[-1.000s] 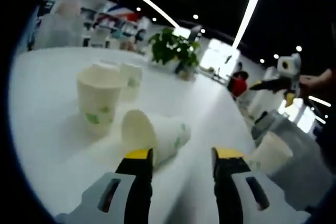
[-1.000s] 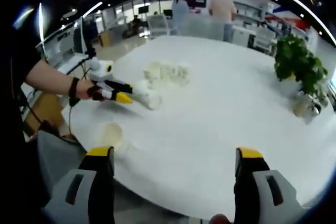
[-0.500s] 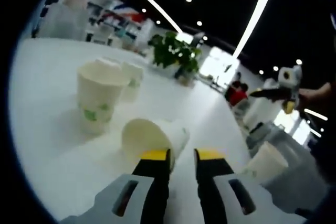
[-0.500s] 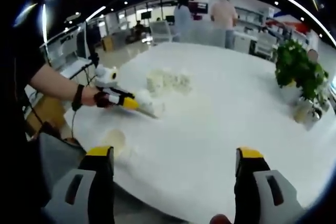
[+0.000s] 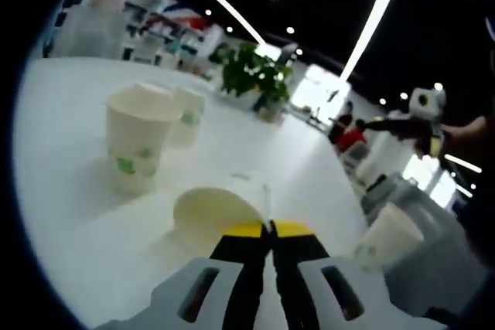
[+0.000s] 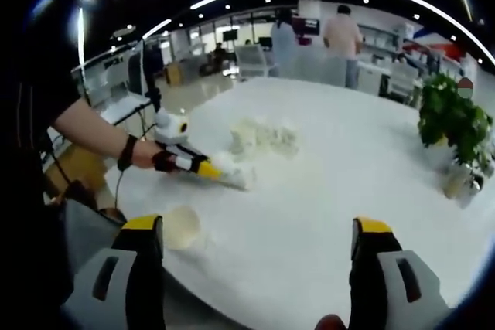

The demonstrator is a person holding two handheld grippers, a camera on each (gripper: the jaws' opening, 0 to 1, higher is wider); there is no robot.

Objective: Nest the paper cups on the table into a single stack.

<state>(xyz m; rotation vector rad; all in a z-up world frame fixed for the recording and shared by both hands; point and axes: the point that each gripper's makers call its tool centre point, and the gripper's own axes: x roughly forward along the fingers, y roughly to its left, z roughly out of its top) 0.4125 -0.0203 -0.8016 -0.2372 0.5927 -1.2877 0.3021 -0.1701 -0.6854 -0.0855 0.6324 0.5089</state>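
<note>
Nearest in the left gripper view, the left hand-held gripper [image 5: 268,231] is clenched on the rim wall of a tipped paper cup [image 5: 219,208] that lies on its side on the white worktop [image 5: 69,191]. To its right a lone cup [image 5: 386,237] stands near the worktop edge. Farther off an upright cup [image 5: 138,137] stands with more cups [image 5: 184,113] just behind it; their number is too blurred to count. A potted plant [image 5: 251,73] sits beyond. In the right gripper view, the right hand-held gripper [image 6: 249,231] hovers spread wide, grasping nothing. No single stack shows, so nesting looks barely begun, with at least four cups left.
</note>
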